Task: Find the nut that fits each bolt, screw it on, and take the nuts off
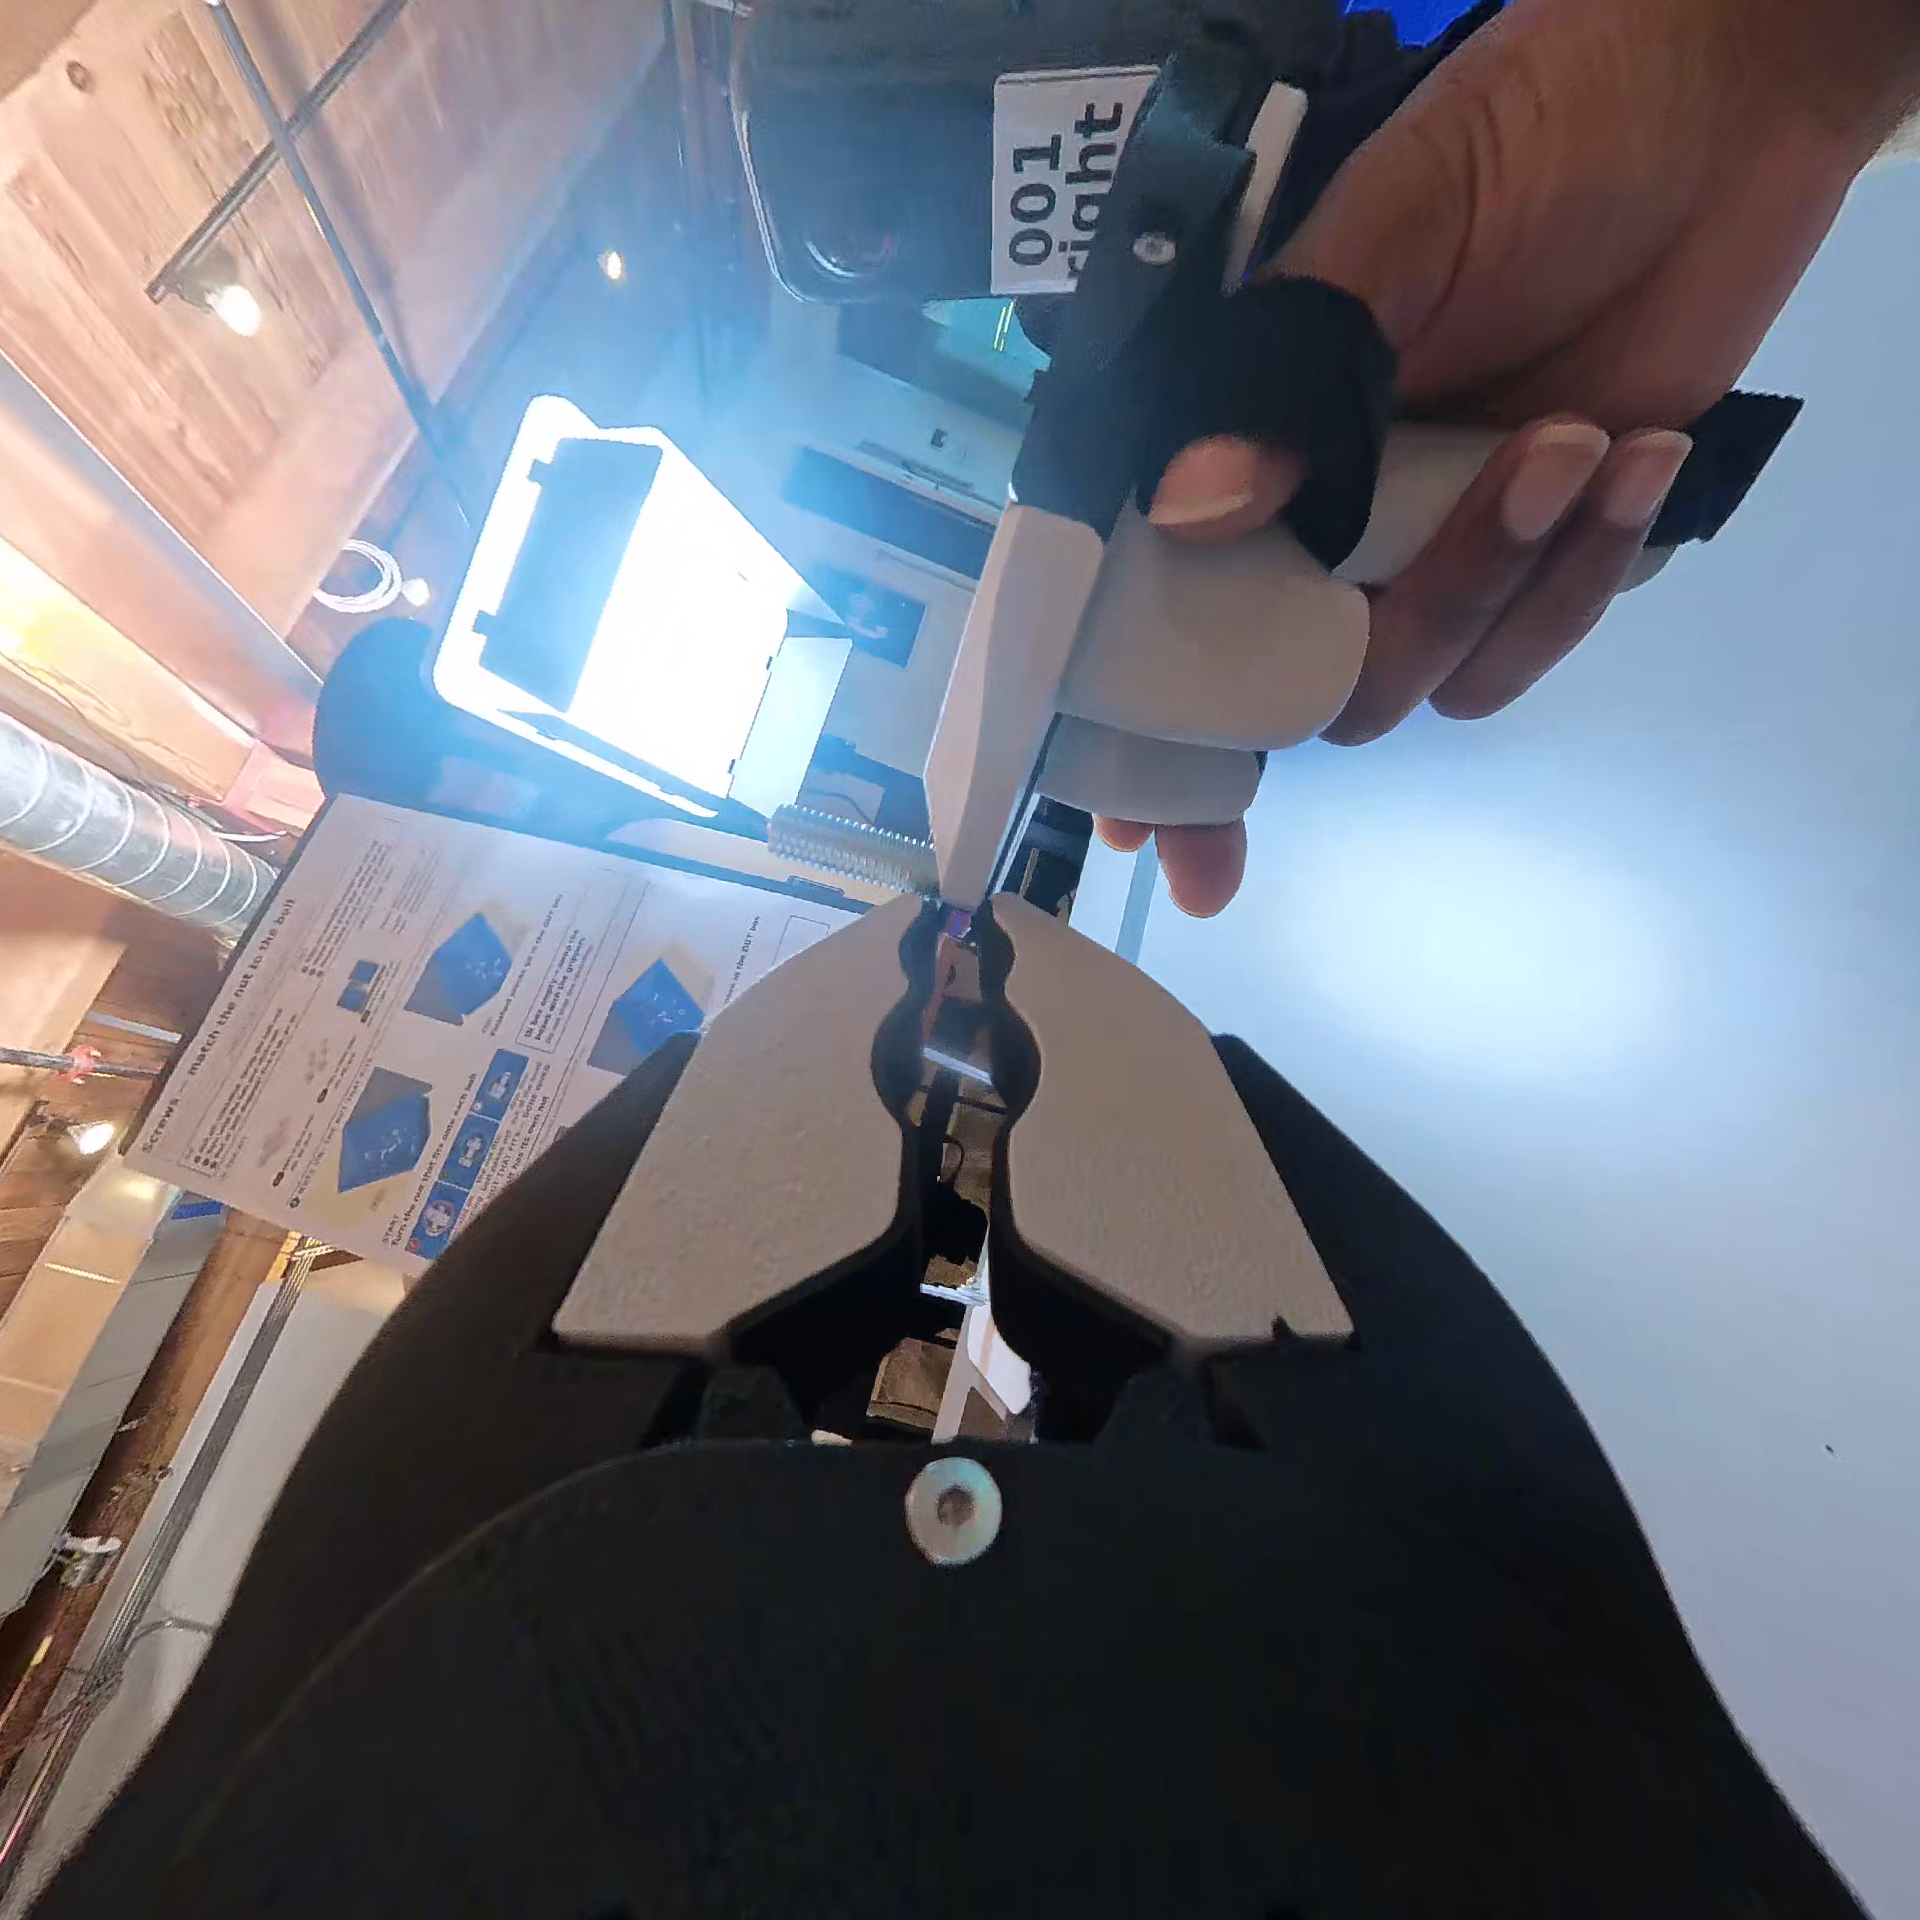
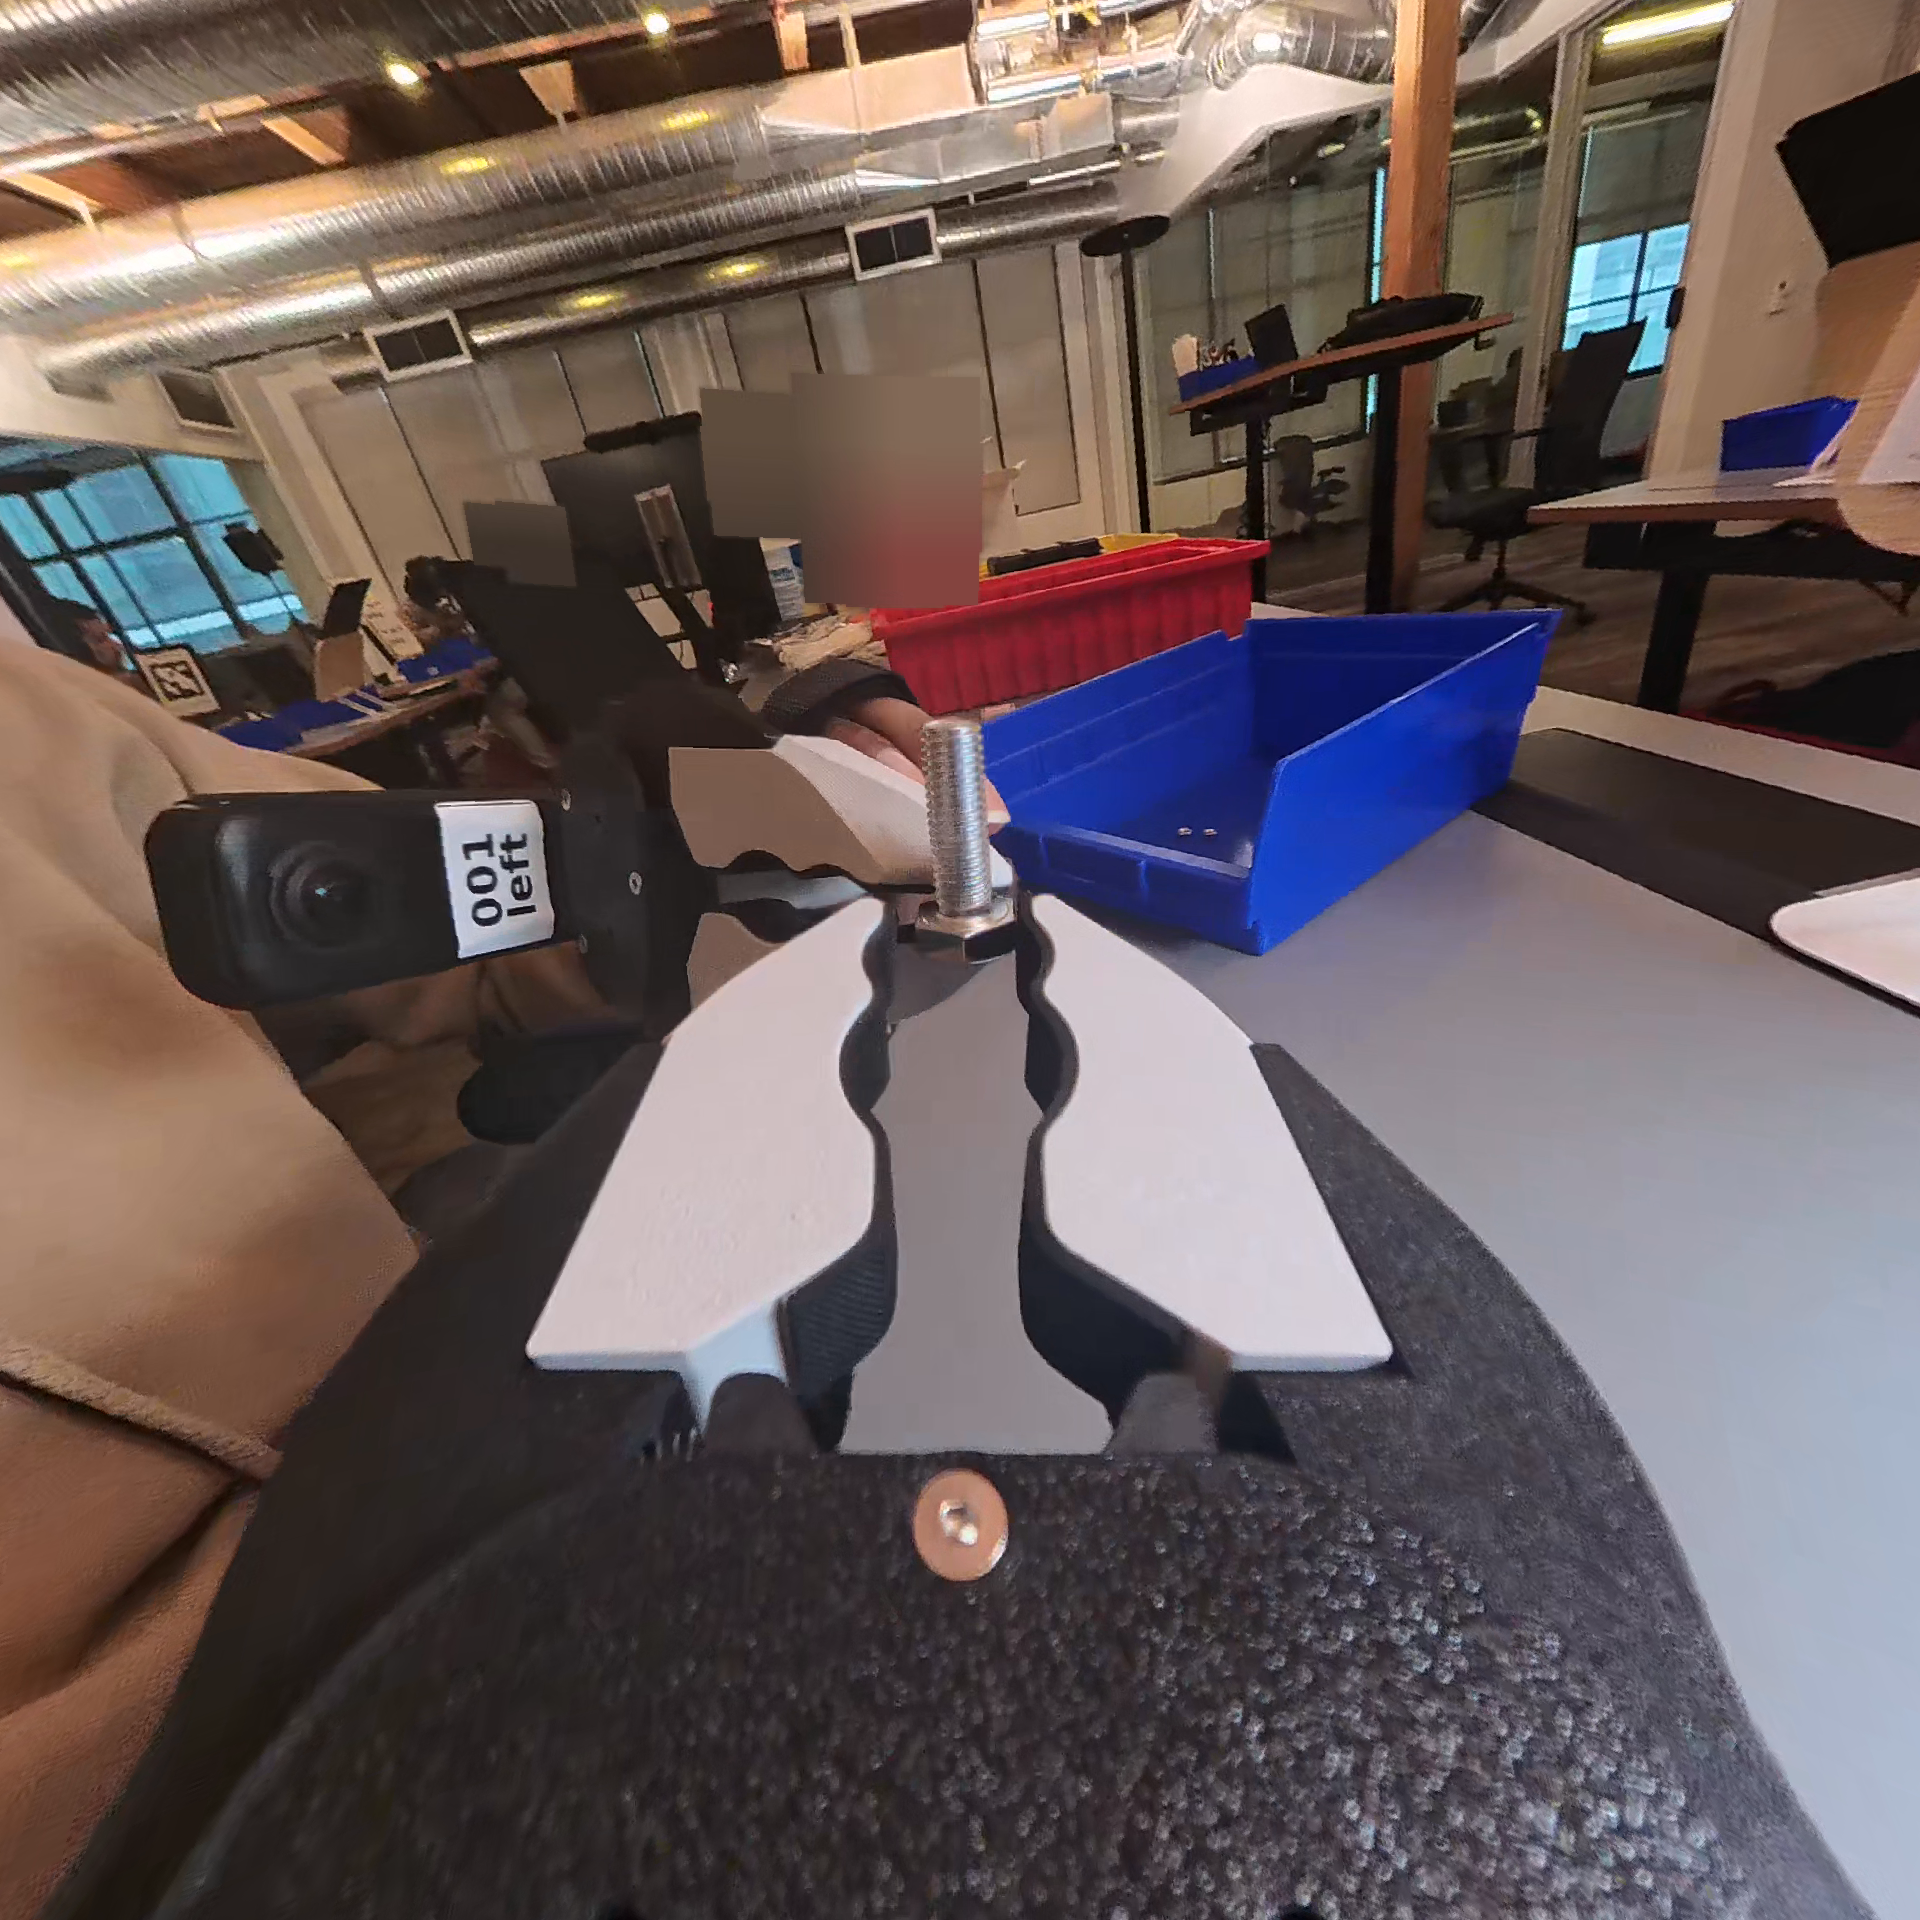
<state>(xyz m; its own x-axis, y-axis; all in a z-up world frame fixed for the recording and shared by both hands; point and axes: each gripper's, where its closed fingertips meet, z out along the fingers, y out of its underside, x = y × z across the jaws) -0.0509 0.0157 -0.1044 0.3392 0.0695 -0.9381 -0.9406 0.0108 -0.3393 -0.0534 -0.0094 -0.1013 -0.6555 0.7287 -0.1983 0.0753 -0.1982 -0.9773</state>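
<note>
Right gripper point(image 2: 961, 925) clamps bolt point(image 2: 954, 821) head, shank upright; left gripper point(image 1: 951, 920) closed alongside.

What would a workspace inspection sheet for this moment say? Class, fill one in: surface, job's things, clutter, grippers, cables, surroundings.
Surface: grey table, with a dark strip along its far right edge.
Job's things: silver bolt upright, thread up, its hex head between the right gripper's tips; no nut visible on the thread. Blue bin behind it, two small metal parts on its floor.
Clutter: red bin beyond the blue one; white sheet at the right edge; printed instruction sheet.
Grippers: right gripper shut on the bolt head; left gripper almost closed at the bolt head, grip unclear.
Cables: nothing seen.
Surroundings: open office, desks, chairs, ceiling ducts, wooden post.
</note>
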